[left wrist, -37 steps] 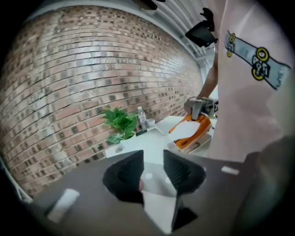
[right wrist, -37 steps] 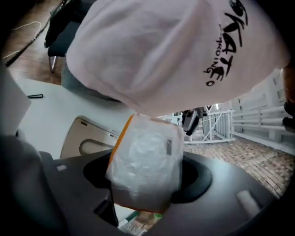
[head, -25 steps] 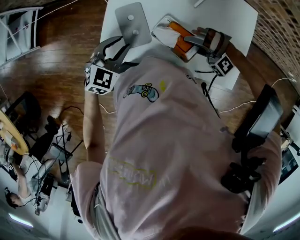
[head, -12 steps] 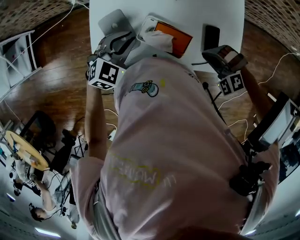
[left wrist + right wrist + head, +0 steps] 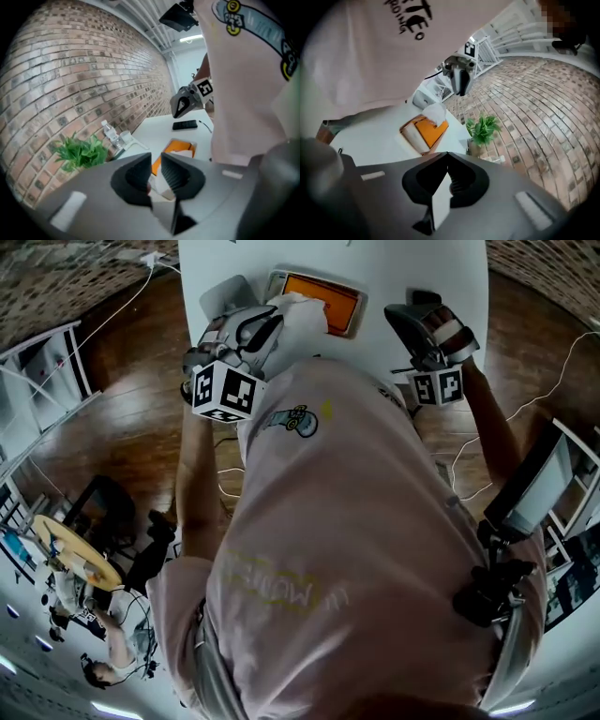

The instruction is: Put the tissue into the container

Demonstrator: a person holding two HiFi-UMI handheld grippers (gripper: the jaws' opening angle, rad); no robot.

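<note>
White tissue (image 5: 300, 322), left gripper (image 5: 156, 157) just closing on it

Both arms reach forward. The left gripper (image 5: 157, 161) tilts down. Its jaws have just been closing, and they pinch the tissue (image 5: 162, 183). The right gripper (image 5: 447, 157) tilts down too, with its jaws shut tight and empty.
</note>
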